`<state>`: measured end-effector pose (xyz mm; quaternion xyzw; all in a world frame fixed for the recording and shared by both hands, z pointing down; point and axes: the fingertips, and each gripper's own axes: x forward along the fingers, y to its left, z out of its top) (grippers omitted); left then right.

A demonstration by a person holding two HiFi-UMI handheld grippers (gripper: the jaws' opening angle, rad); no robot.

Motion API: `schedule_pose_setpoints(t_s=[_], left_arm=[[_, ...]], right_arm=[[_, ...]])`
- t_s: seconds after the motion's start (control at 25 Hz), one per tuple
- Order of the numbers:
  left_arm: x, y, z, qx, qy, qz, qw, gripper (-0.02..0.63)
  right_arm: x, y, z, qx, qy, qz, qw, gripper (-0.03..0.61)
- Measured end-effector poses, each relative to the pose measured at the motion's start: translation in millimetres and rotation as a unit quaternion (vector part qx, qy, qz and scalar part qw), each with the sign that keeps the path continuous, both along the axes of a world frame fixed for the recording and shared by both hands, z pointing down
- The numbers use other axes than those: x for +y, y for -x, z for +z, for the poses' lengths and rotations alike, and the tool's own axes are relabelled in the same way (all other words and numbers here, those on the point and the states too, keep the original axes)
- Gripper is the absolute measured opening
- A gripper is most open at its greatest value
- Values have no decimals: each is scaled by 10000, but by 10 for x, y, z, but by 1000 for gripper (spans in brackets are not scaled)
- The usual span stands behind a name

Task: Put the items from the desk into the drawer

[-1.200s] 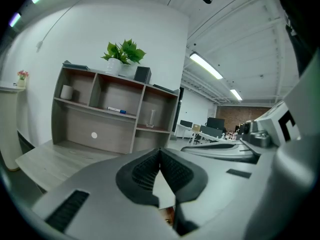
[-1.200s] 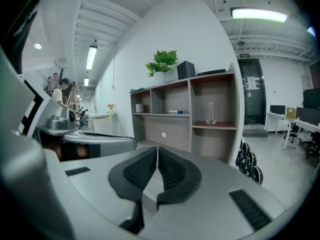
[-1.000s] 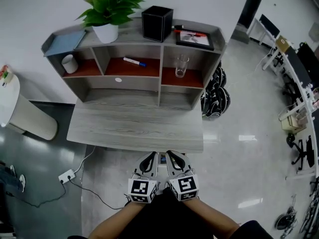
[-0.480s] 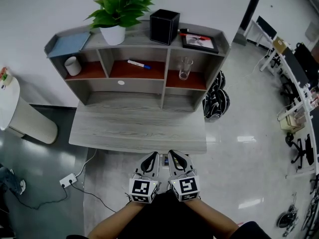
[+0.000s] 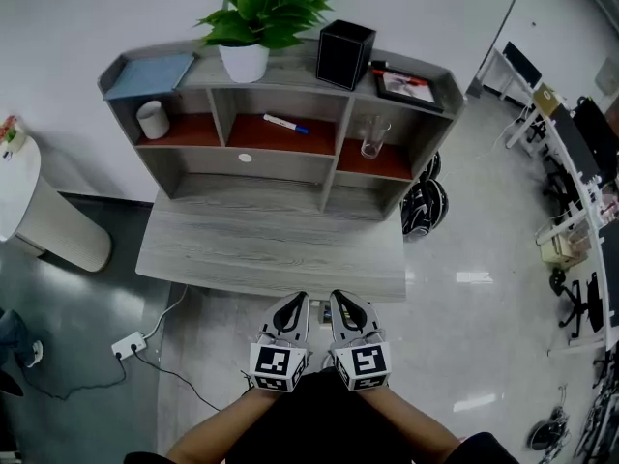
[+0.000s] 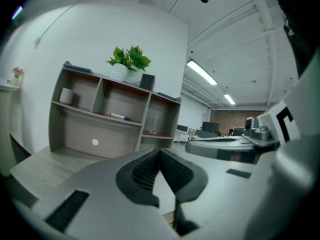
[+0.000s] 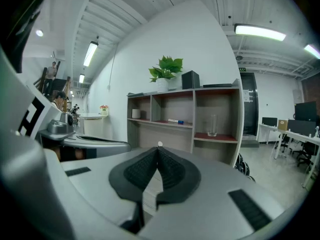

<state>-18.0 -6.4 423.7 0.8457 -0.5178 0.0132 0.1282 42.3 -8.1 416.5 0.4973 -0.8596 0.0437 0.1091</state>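
Observation:
A grey wooden desk (image 5: 271, 245) carries a shelf unit. In its cubbies are a white cup (image 5: 153, 119), a marker (image 5: 287, 123) and a glass (image 5: 371, 137). On top stand a blue book (image 5: 150, 73), a potted plant (image 5: 261, 13), a black box (image 5: 345, 55) and a picture frame (image 5: 408, 85) with a red pen on it. My left gripper (image 5: 296, 303) and right gripper (image 5: 340, 301) hover side by side just off the desk's front edge. Both are shut with nothing in them (image 6: 160, 149) (image 7: 158, 149). No drawer shows.
A white round stand (image 5: 39, 211) sits left of the desk. A power strip (image 5: 128, 344) with cables lies on the floor at front left. Black round objects (image 5: 424, 204) lean by the desk's right side. Office chairs and desks line the far right.
The desk has slid a little to the right in the head view. Both grippers remain shut, side by side at the front edge, having drifted slightly.

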Motion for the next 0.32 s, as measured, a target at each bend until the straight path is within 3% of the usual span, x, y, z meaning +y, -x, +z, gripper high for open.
schedule_pose_setpoints(t_s=[0.32], left_arm=[[-52,286,11,12,-8,-146,9999,12]], right_arm=[[-79,273,-18,33,-50,-164,9998,18]])
